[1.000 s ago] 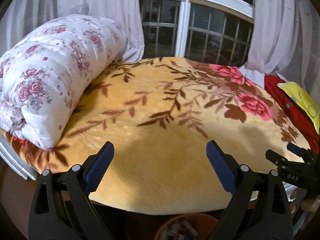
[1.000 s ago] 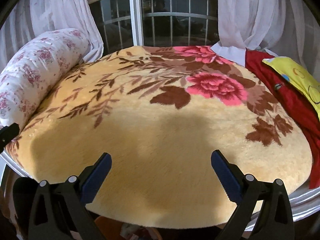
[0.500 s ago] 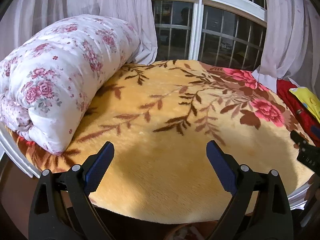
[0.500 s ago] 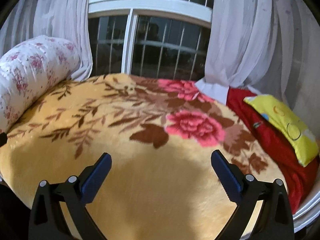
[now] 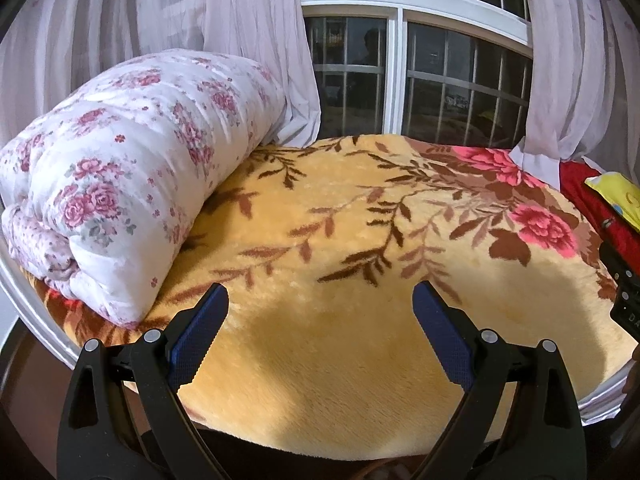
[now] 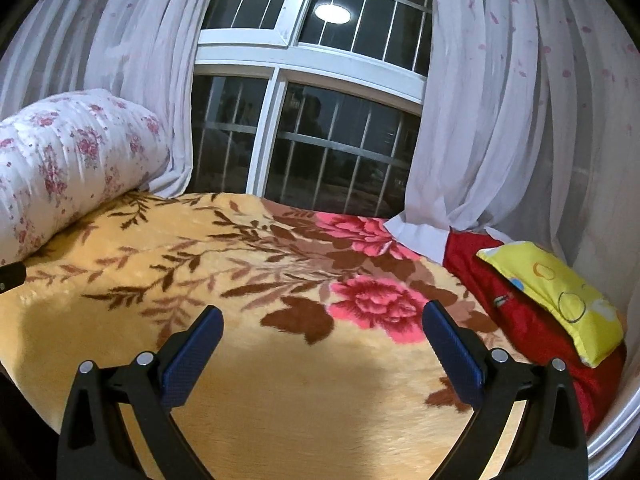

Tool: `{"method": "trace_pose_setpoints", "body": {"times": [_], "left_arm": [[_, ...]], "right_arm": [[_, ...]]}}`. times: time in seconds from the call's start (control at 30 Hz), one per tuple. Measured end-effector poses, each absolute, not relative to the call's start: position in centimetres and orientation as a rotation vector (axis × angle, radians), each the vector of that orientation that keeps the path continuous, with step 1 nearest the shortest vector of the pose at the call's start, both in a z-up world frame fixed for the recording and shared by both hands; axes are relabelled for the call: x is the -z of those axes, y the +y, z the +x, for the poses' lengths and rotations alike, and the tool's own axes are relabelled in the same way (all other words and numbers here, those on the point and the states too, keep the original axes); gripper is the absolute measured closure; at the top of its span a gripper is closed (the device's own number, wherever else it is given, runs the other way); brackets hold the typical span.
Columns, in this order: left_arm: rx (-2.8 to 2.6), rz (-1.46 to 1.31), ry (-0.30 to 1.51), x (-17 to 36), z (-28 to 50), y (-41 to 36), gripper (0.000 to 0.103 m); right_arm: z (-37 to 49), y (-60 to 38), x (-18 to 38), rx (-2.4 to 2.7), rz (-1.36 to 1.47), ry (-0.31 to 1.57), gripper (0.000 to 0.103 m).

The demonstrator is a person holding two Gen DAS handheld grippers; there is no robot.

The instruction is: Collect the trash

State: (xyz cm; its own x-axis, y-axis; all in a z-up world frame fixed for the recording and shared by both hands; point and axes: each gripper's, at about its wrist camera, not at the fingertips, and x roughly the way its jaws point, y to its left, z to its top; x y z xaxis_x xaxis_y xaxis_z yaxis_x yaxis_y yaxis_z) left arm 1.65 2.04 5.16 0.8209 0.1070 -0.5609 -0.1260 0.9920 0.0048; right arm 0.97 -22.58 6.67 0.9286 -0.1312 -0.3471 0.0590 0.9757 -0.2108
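No piece of trash shows on the bed in either view. My left gripper point(image 5: 320, 300) is open over the near part of a yellow floral blanket point(image 5: 340, 248), nothing between its blue pads. My right gripper point(image 6: 322, 322) is open too, held above the same blanket point(image 6: 248, 272) near a pink flower print, and it holds nothing. A dark part of the right gripper point(image 5: 624, 292) pokes in at the right edge of the left wrist view. A sliver of something pale point(image 5: 394, 472) shows below the blanket's front edge; I cannot tell what it is.
A rolled white quilt with pink roses point(image 5: 128, 200) lies along the bed's left side. A red cloth point(image 6: 516, 312) and a yellow pillow point(image 6: 556, 292) lie at the right. Sheer curtains point(image 6: 500, 120) and a barred window point(image 6: 328, 148) stand behind the bed.
Both cameras have tilted upward and pulled back, so more window and curtain show. The brown bin with scraps seen below the bed edge has dropped almost out of the left view.
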Motion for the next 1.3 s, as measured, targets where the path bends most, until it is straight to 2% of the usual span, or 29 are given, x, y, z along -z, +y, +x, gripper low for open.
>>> {"method": "trace_pose_setpoints", "body": {"times": [0.67,0.83,1.3], "left_arm": [[-0.126,0.02,0.551,-5.4,1.5,1.2,0.012],[-0.117,0.016,0.543,-5.5,1.7,1.2,0.011],[-0.126,0.014,0.511,-5.4,5.4,0.3,0.011]], "right_arm": [[1.3,-24.9,-5.2,0.018,-0.06,0.321,0.005],[1.2,-24.1,-5.1,0.039,-0.113,0.299,0.005],[5.7,-26.7,-7.3,0.179,-0.099,0.248,0.005]]}}
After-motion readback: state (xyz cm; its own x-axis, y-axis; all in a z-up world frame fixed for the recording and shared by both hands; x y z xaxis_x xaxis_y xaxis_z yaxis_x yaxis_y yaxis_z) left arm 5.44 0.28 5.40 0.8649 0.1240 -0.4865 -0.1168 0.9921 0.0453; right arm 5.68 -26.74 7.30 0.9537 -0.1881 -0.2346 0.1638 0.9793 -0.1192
